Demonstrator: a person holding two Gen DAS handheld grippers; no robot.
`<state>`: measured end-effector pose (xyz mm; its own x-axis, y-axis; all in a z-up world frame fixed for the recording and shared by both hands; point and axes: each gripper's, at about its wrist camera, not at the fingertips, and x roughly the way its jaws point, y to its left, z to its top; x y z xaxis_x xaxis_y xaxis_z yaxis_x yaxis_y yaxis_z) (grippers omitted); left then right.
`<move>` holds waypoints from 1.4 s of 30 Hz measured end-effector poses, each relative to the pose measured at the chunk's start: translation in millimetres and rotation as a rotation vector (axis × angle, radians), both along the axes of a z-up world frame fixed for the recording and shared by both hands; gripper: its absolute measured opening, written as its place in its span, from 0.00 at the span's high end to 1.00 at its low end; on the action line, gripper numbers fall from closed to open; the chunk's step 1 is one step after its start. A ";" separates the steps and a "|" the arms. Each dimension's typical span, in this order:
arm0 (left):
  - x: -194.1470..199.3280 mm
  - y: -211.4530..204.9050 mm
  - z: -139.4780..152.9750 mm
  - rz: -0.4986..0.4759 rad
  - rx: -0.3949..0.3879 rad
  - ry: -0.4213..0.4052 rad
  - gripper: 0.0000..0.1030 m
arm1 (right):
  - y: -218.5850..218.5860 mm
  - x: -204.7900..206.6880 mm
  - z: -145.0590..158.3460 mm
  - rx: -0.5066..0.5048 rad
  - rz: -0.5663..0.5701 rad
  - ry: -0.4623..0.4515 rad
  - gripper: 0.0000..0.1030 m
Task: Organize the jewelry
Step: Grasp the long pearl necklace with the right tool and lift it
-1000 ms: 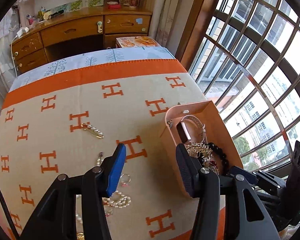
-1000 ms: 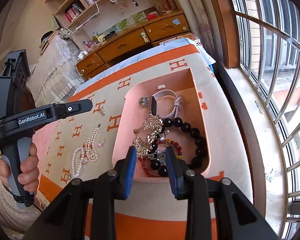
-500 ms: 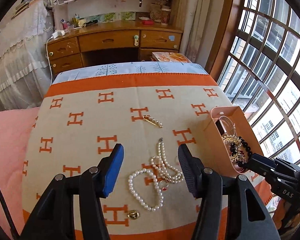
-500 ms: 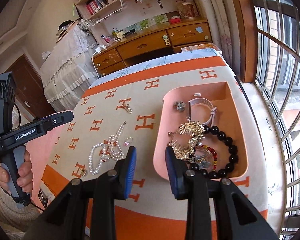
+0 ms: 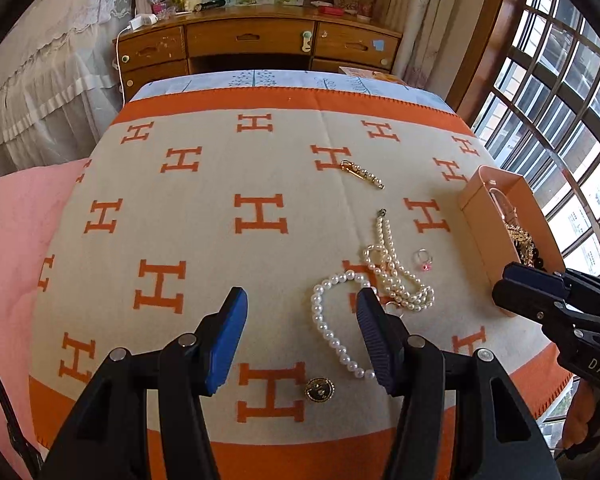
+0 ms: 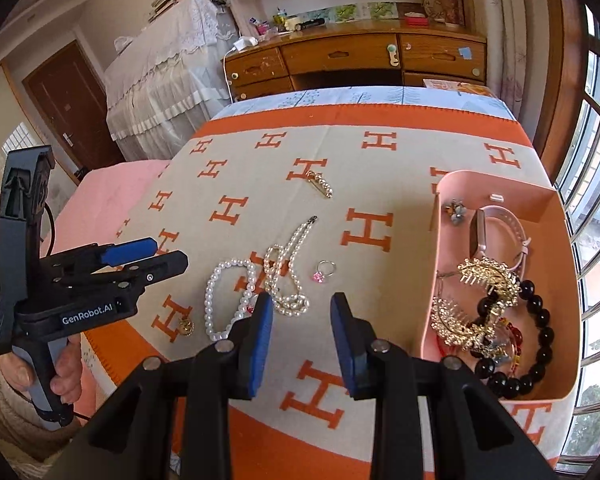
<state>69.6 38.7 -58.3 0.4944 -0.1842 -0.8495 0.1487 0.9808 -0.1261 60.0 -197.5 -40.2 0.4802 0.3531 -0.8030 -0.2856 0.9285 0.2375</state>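
A pink tray [image 6: 496, 184] on the right of the orange-and-beige blanket holds a watch, gold combs and a black bead bracelet [image 6: 536, 332]; it also shows in the left wrist view [image 5: 484, 216]. Loose on the blanket lie a pearl bracelet [image 5: 328, 320], a pearl necklace [image 5: 396, 272], a pink-stone ring [image 5: 423, 259], a gold clip [image 5: 362, 174] and a gold brooch [image 5: 319, 389]. My left gripper [image 5: 302, 340] is open and empty above the pearl bracelet's left side. My right gripper [image 6: 302, 340] is open and empty, near the pearl necklace [image 6: 286, 276], left of the tray.
The blanket [image 5: 220, 208] covers a bed. A wooden desk with drawers [image 5: 256, 46] stands behind it. A barred window [image 5: 560, 92] runs along the right. A pink sheet [image 5: 16, 224] lies at the left.
Both grippers have pulled back and swung left, away from the tray, toward the loose pearls. The right gripper has opened wider. The jewelry has not moved.
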 end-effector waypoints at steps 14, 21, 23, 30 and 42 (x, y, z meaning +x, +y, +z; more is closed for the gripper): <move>0.6 24.4 -27.8 0.005 -0.032 0.057 0.47 | 24.1 20.4 -31.1 -0.140 0.059 0.102 0.71; 2.9 33.4 -38.3 0.007 -0.051 0.084 0.47 | 30.8 25.3 -43.1 -0.202 0.090 0.129 0.71; 2.7 33.0 -41.1 0.006 -0.052 0.091 0.47 | 31.9 26.2 -47.3 -0.214 0.098 0.142 0.71; 5.3 27.7 -42.7 -0.007 -0.055 0.092 0.47 | 46.6 25.9 -49.5 -0.237 0.176 0.134 0.71; 11.3 21.8 -45.0 -0.017 -0.049 0.101 0.47 | 66.5 34.5 -53.9 -0.330 0.279 0.066 0.59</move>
